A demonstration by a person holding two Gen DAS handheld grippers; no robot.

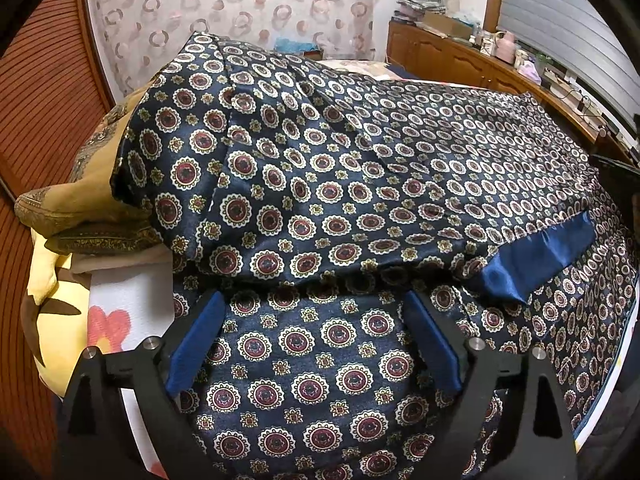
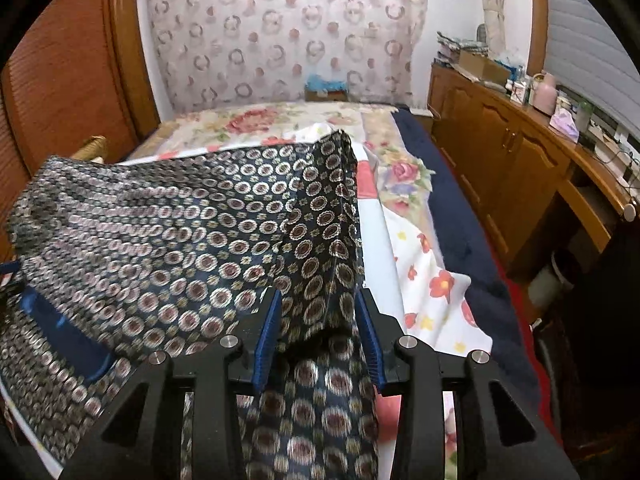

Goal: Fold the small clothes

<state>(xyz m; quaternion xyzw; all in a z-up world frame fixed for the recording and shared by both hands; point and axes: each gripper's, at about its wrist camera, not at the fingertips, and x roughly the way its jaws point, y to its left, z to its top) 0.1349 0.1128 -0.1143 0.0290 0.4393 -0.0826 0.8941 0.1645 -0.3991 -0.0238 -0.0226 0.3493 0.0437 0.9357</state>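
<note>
A navy satin garment (image 1: 340,184) printed with red-and-white medallions lies folded over itself on the bed, a plain blue band (image 1: 540,256) showing at its right edge. My left gripper (image 1: 316,298) hovers over its near part with the jaws wide apart and only flat cloth beneath them. In the right wrist view the same garment (image 2: 180,240) spreads to the left, and a raised fold of it stands between the blue pads (image 2: 270,332) of my right gripper (image 2: 318,294). Those jaws stand partly apart and the fold hangs loose between them.
Yellow and brown pillows (image 1: 80,208) are stacked at the garment's left. A floral bedsheet (image 2: 424,280) covers the bed, with a dark blue blanket (image 2: 472,240) along its right edge. A wooden cabinet (image 2: 500,168) with clutter runs along the right wall; a slatted wooden door (image 1: 40,100) stands left.
</note>
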